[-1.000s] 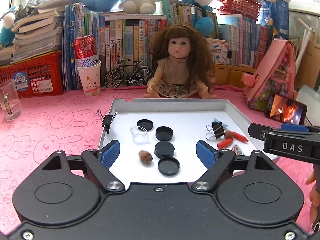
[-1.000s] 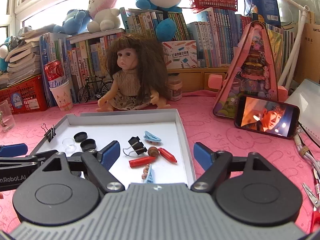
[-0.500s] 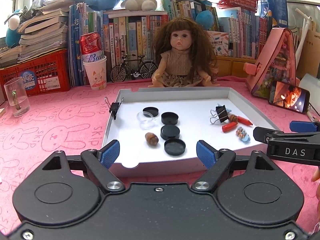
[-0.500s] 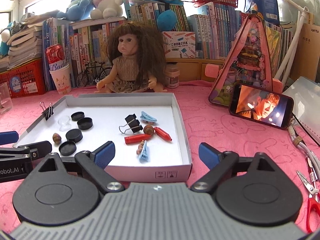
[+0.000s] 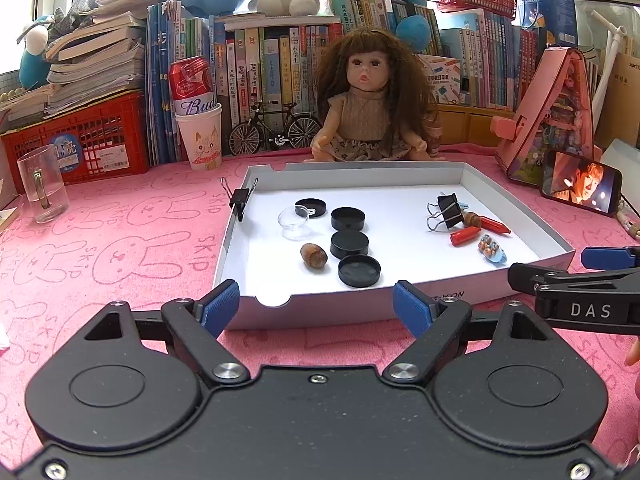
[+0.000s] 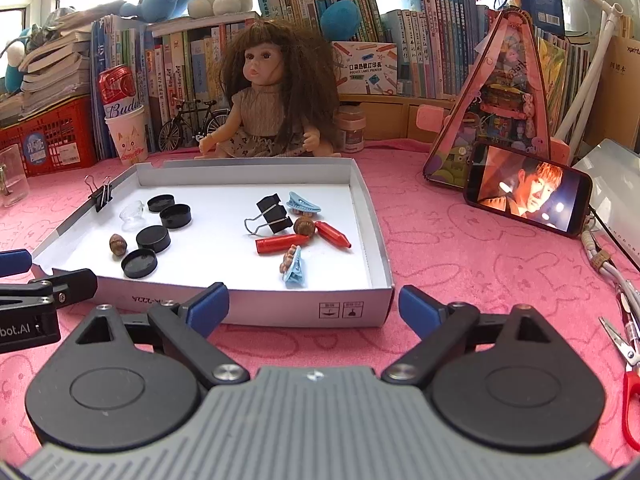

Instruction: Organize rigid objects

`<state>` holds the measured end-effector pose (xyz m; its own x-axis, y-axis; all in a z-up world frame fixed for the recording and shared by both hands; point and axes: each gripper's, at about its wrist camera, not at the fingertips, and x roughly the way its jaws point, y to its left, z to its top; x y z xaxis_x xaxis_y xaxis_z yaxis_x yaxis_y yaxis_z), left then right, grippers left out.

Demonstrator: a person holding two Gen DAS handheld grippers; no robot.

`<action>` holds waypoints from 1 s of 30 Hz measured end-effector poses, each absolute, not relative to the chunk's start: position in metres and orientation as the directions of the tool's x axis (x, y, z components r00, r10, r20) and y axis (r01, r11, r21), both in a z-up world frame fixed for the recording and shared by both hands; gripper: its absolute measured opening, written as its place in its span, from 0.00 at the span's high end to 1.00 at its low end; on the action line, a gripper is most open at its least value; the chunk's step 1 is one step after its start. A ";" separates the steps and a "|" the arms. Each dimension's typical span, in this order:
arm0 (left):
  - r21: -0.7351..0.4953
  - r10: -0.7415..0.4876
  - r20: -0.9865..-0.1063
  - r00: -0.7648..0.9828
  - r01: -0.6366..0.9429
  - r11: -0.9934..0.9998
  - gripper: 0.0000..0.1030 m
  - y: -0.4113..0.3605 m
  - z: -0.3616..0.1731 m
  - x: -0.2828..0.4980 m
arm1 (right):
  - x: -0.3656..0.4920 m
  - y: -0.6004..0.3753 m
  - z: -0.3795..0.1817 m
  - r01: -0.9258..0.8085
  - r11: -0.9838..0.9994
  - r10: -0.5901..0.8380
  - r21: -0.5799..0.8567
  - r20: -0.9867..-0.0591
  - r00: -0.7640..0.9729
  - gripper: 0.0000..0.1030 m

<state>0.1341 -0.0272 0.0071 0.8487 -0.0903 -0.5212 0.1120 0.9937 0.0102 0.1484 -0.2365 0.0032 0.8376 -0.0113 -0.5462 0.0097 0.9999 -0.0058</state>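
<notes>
Matt black plastic caps point(image 5: 349, 244), cardboard tray point(image 5: 516, 216)

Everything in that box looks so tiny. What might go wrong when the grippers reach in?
The right-hand pile is tight: a nut touches a red crayon and the binder clip, so grabbing one may drag its neighbours. The clear cup is hard to see and could be knocked. The light tray may slide.

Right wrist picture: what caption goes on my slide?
Open right gripper before a white tray of caps, clips and crayons.
</notes>
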 end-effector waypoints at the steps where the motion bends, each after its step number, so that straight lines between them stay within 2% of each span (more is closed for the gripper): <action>1: 0.014 -0.090 -0.521 0.849 0.114 0.993 0.20 -0.028 0.007 0.133 | 0.148 -0.236 0.003 0.008 1.000 -0.011 -0.008 -0.548 0.836 0.06; 15: 0.037 -0.057 -0.558 0.828 0.093 0.995 0.19 -0.028 -0.011 0.131 | 0.146 -0.232 -0.010 -0.015 0.999 -0.004 -0.028 -0.589 0.808 0.00; 22: 0.031 -0.035 -0.599 0.800 0.066 0.997 0.19 -0.025 -0.017 0.138 | 0.148 -0.231 -0.015 -0.021 1.000 0.003 -0.023 -0.608 0.794 0.00; 30: 0.016 -0.038 -0.603 0.797 0.060 0.998 0.17 -0.022 -0.018 0.138 | 0.149 -0.232 -0.017 -0.022 1.000 0.008 -0.014 -0.620 0.785 0.00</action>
<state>0.1377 -0.0219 -0.0175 0.7966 -0.0382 -0.6033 0.0601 0.9981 0.0162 0.1495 -0.2315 -0.0174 0.7846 0.0083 -0.6199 -0.0220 0.9997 -0.0145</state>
